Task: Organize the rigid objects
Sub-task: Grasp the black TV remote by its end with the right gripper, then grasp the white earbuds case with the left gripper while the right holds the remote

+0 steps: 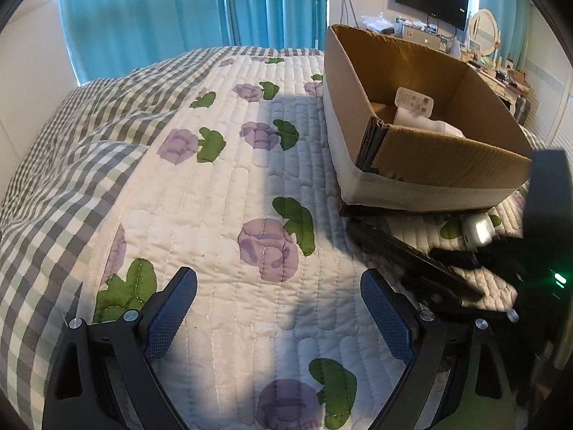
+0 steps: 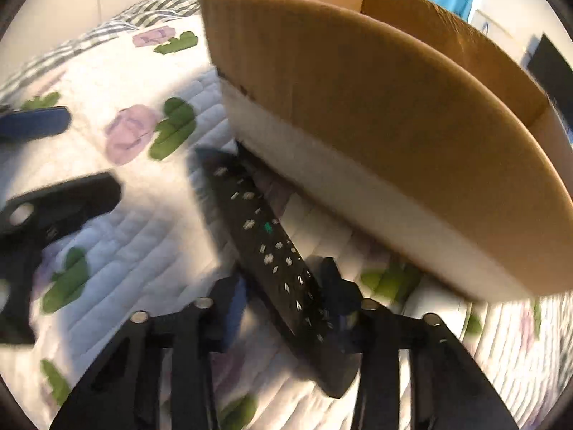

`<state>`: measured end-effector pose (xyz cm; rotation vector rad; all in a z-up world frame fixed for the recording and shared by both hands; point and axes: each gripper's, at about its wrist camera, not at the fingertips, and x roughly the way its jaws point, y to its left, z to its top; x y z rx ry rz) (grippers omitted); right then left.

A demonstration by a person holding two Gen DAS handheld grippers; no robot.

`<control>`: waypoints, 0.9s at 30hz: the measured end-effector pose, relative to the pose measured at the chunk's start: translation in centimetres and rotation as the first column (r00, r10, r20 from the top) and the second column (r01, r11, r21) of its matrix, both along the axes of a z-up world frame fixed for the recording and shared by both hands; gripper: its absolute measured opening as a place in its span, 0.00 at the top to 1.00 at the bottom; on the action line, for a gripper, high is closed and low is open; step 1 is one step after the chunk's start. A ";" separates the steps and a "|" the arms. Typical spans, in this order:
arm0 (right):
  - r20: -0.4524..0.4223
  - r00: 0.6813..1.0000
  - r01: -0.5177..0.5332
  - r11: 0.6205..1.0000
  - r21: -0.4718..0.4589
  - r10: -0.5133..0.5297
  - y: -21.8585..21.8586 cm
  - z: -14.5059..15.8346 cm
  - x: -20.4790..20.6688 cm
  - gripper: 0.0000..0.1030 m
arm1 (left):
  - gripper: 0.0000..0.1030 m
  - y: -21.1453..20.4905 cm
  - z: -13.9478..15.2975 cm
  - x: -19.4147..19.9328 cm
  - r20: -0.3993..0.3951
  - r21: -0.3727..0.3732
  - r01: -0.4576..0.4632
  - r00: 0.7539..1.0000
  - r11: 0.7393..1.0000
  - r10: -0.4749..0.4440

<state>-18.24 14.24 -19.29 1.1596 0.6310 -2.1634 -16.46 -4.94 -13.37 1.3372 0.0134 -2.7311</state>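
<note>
right gripper [image 2: 283,295] low centre of the right wrist view, its tongs closed on either side of the black remote [image 2: 265,247]; looks clamped on it, though the frame is blurred. the remote runs diagonally from lower centre up toward frame centre, its far tip just beside the base of the cardboard box [image 2: 376,114], which fills the upper right. cannot tell if the remote is lifted off the quilt [image 2: 150,229] or lying on it.

left gripper [image 1: 279,299] at the bottom of the left wrist view, tongs wide apart, nothing between them, hovering over the quilt.

risks, as judgement: the grip sits near one end of a long remote, so it may pivot or slip when raised. the far tip may catch the box wall if swung in too low, nudging the box.

box, right of the left wrist view: open top, holds a white item with a printed label [image 1: 415,102] and some pale material under it. a small white device [image 1: 478,231] lies on the quilt below the box, at the right edge.
</note>
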 end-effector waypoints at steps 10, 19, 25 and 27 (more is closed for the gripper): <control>0.195 0.968 0.181 0.979 -0.096 -0.160 4.9 0.8 4.0 0.79 | 0.08 0.0 0.2 0.4 -0.010 0.009 0.008 1.000 1.000 -0.008; 0.220 0.958 0.220 0.964 -0.147 -0.185 3.5 0.0 1.3 0.77 | 0.08 0.2 0.0 0.4 -0.011 -0.012 0.013 1.000 1.000 -0.013; 0.185 0.958 0.247 0.957 -0.153 -0.218 4.7 1.0 2.2 0.80 | 0.08 1.2 0.3 0.4 -0.005 -0.041 0.023 1.000 0.999 -0.023; 0.171 0.954 0.274 0.946 -0.170 -0.246 6.4 2.1 2.8 0.82 | 0.08 2.2 0.9 0.3 -0.011 -0.057 0.043 0.999 0.997 -0.043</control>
